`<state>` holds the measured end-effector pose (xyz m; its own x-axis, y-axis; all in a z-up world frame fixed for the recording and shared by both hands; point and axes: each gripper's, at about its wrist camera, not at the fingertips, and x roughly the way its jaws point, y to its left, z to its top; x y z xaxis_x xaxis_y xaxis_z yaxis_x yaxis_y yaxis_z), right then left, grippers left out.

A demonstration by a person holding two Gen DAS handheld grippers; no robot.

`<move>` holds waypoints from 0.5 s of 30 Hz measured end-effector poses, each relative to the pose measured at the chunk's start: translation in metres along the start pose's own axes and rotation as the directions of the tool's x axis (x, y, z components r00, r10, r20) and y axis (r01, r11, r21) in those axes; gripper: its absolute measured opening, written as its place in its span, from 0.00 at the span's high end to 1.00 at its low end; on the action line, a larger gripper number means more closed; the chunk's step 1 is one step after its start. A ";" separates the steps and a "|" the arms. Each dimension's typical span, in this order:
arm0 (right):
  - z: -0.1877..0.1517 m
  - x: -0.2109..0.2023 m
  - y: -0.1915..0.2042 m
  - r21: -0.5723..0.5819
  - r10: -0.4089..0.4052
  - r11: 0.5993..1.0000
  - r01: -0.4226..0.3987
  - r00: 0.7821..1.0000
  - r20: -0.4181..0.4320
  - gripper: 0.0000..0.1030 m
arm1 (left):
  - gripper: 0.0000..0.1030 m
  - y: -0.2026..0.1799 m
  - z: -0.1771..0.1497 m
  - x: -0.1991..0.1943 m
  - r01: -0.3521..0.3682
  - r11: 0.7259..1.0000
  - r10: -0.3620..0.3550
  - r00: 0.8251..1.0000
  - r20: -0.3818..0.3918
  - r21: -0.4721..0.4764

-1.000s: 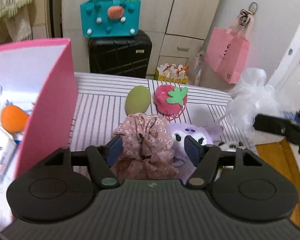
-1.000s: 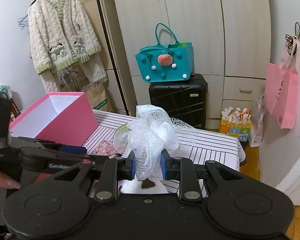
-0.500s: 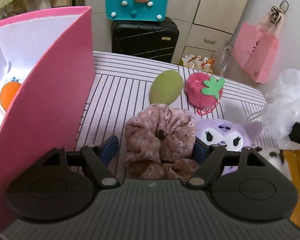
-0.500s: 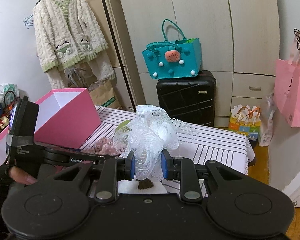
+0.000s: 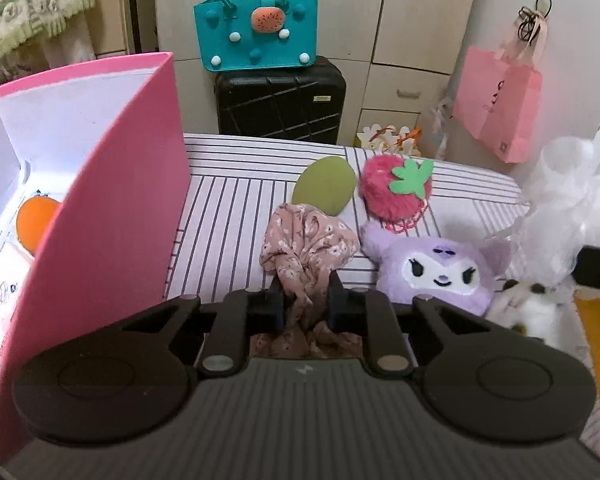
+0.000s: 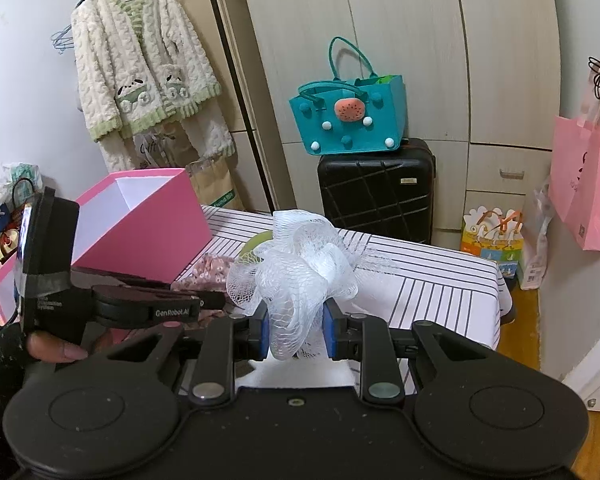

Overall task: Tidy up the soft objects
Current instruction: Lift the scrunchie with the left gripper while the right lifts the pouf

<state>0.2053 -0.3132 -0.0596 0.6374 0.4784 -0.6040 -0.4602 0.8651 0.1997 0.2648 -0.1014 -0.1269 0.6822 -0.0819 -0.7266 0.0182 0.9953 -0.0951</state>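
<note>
We count two grippers, each clamped on one soft thing. Our left gripper [image 5: 303, 305] pinches the pink floral scrunchie [image 5: 308, 246], lifted just above the striped table [image 5: 228, 216] beside the pink box [image 5: 112, 200]. Our right gripper [image 6: 294, 330] squeezes the white mesh pouf [image 6: 304, 264], held over the table's near edge. On the cloth we see three more soft pieces: one green oval pad [image 5: 325, 190], one strawberry plush [image 5: 396, 188], one purple plush [image 5: 436, 270]. One orange ball [image 5: 36, 224] lies inside the box.
</note>
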 end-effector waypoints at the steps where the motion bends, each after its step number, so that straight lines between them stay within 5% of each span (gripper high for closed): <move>1: 0.000 -0.001 0.002 0.001 0.001 1.000 -0.001 1.000 -0.001 0.71 | 0.83 0.001 0.000 -0.003 0.005 1.000 -0.005 1.000 0.004 -0.004; 15: 0.003 -0.040 0.039 -0.054 -0.012 0.998 0.012 1.000 0.000 0.71 | 0.83 0.017 -0.009 -0.068 0.176 0.984 -0.175 0.984 -0.017 0.004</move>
<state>0.1639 -0.2981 -0.0256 0.6430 0.4678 -0.6063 -0.4848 0.8616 0.1507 0.2123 -0.0794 -0.0855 0.6558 -0.2561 -0.7101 0.1408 0.9657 -0.2182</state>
